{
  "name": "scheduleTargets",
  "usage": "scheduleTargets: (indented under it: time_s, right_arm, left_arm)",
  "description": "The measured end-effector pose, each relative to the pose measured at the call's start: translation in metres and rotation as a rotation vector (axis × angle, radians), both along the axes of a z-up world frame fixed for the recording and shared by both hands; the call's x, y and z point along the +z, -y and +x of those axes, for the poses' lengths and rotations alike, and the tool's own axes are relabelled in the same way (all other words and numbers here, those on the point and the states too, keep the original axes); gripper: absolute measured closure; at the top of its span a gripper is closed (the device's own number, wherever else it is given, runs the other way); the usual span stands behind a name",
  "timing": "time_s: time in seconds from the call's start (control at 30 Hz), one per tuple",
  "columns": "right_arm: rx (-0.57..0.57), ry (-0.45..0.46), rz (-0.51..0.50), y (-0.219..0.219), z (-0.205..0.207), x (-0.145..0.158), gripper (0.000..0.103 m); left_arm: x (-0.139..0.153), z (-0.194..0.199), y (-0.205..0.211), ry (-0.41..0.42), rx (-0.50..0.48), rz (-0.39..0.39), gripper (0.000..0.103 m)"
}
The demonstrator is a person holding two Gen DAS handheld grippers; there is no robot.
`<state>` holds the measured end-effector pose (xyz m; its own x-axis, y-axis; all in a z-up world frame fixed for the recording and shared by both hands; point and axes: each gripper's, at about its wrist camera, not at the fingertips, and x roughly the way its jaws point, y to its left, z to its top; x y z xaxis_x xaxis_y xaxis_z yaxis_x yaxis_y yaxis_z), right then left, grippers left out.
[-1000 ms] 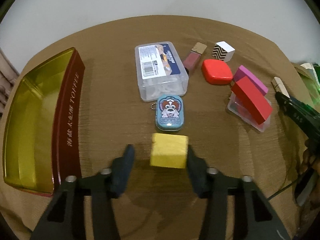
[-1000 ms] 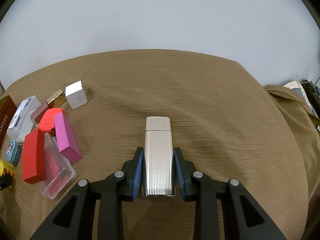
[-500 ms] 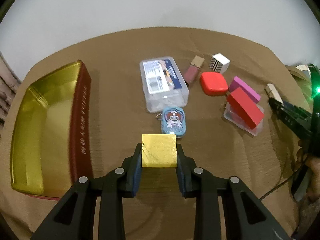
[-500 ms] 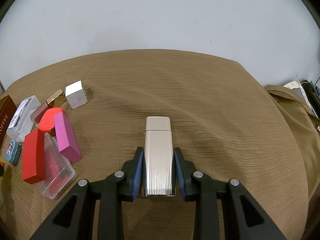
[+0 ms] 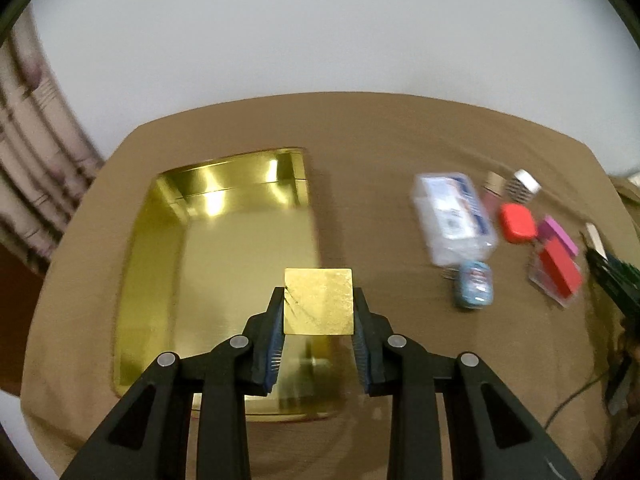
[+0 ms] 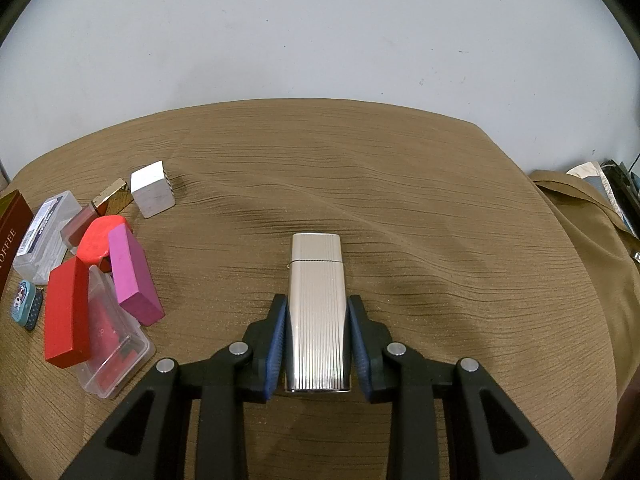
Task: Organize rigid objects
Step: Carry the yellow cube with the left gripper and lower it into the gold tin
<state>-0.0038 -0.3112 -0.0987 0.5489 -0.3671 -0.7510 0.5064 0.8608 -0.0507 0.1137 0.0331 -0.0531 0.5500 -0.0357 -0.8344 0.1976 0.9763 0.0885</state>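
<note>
My left gripper (image 5: pixel 318 312) is shut on a yellow-gold cube (image 5: pixel 318 301) and holds it above the right edge of an open gold tin tray (image 5: pixel 160 264). My right gripper (image 6: pixel 316 316) is shut on a ribbed silver lighter (image 6: pixel 316 308), low over the brown tablecloth. Other rigid items lie in a group: a clear plastic box (image 5: pixel 454 218), a blue dog-print tin (image 5: pixel 474 283), a round red case (image 5: pixel 517 223), a red block (image 6: pixel 66 318) and a pink block (image 6: pixel 132 276).
A white cube (image 6: pixel 153 190) and a lipstick tube (image 6: pixel 98 212) lie at the back of the group. A clear case (image 6: pixel 116 352) lies under the red and pink blocks. The tin's dark red side (image 6: pixel 10 236) shows at the far left. The right gripper (image 5: pixel 612 280) shows in the left wrist view.
My left gripper closed on the yellow cube, lifted it and carried it left, to over the gold tin. My right gripper and the lighter have not moved.
</note>
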Motion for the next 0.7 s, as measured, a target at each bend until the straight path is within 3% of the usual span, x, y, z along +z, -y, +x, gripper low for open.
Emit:
scheduleTargets:
  time_s: [0.3, 0.7]
  right_arm:
    - [0.002, -0.002, -0.004, -0.001, 0.002, 0.0, 0.072]
    - [0.007, 0.0, -0.001, 0.001, 0.005, -0.001, 0.072]
  left_arm:
    - [-0.015, 0.016, -0.06, -0.027, 0.138, 0.03, 0.076]
    - [-0.042, 0.027, -0.087, -0.059, 0.198, 0.06, 0.076]
